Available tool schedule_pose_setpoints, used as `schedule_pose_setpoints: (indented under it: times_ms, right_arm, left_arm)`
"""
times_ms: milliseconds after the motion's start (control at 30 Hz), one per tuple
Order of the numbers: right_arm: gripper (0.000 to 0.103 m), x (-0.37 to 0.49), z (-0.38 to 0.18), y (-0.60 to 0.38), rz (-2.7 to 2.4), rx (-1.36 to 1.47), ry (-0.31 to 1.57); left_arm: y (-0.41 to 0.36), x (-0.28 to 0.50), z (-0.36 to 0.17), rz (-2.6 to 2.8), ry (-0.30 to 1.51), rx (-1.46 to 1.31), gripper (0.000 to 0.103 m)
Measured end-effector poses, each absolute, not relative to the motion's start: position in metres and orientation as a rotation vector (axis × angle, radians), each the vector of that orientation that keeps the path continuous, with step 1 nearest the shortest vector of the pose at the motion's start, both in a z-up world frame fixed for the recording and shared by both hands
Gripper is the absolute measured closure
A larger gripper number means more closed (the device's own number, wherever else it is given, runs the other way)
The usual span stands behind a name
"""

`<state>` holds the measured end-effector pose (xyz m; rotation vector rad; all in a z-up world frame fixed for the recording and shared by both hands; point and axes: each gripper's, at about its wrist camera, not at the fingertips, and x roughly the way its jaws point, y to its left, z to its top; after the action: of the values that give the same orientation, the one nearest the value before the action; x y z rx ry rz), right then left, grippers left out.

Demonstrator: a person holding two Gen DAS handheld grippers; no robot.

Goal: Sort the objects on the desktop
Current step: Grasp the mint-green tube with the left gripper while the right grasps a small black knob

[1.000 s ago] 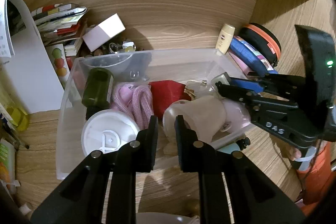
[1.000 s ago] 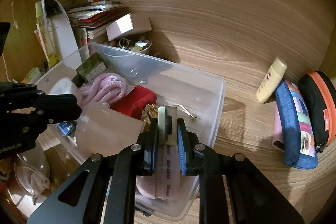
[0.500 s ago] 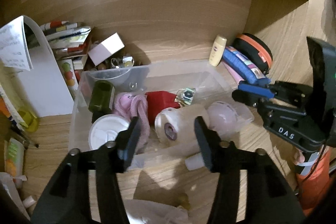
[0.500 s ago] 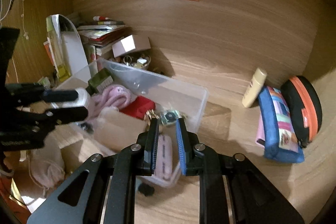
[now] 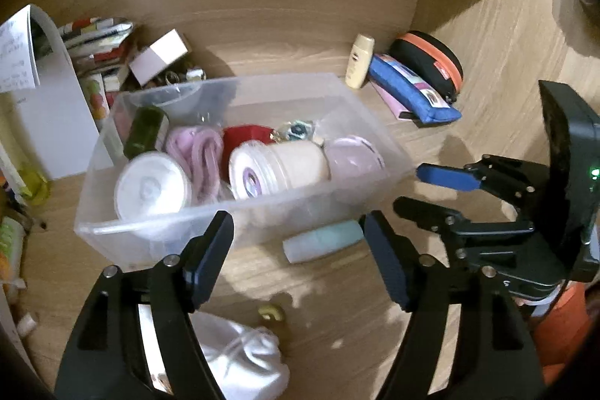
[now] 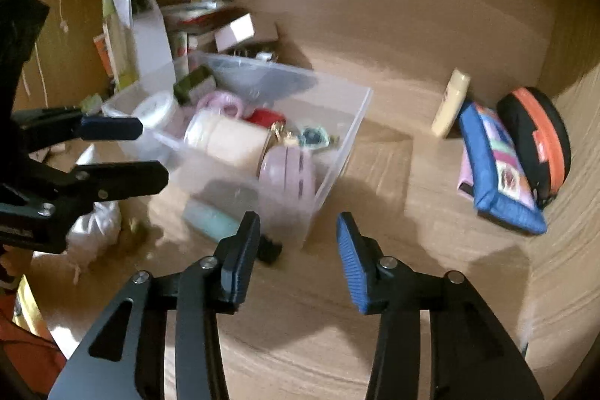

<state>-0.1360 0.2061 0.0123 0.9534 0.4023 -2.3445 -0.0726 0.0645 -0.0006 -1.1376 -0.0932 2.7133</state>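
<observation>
A clear plastic bin [image 5: 157, 235] [image 6: 337, 152] on the wooden desk holds a cream roll [image 5: 281, 167] [image 6: 228, 137], a white lid [image 5: 150, 190], pink cord [image 5: 198, 152], a red pouch [image 5: 243, 134], a dark green bottle [image 5: 144, 134], a pink disc [image 5: 352, 156] [image 6: 288, 171] and a small green trinket [image 5: 298, 129] [image 6: 311, 136]. My left gripper [image 5: 298, 250] is open and empty, in front of the bin. My right gripper [image 6: 298, 250] is open and empty, back from the bin's near corner; it shows in the left wrist view [image 5: 423, 190].
A pale teal tube [image 5: 322, 244] [image 6: 210, 220] lies on the desk against the bin. A white drawstring bag [image 5: 240, 358] lies near my left gripper. A cream bottle [image 6: 450, 102], a blue pouch [image 6: 495, 167] and a black-orange case [image 6: 536, 137] sit at the right. Books and a white box [image 5: 157, 60] stand behind.
Both grippers have opened and pulled back from the bin. The right gripper let go of the pink disc, which now lies in the bin. The left gripper was shut and is now wide open.
</observation>
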Motion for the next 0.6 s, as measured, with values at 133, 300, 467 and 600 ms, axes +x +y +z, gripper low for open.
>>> schedule_pose_setpoints:
  times_ms: [133,300,467,600]
  right_arm:
    - [0.064,-0.136,0.0,0.203,-2.301,0.999,0.37]
    - [0.068,-0.149,-0.018,0.195,-2.272,1.095,0.346]
    - [0.077,-0.152,-0.027,0.19,-2.267,1.125,0.343]
    - [0.078,-0.15,-0.032,0.189,-2.266,1.118,0.347]
  left_arm:
    - [0.063,-0.068,-0.005,2.707,-0.086,-1.142,0.031]
    - [0.058,-0.068,-0.015,2.676,-0.127,-1.181,0.031]
    - [0.057,-0.069,-0.024,2.654,-0.143,-1.207,0.031]
    - [0.059,-0.077,-0.033,2.616,-0.178,-1.268,0.031]
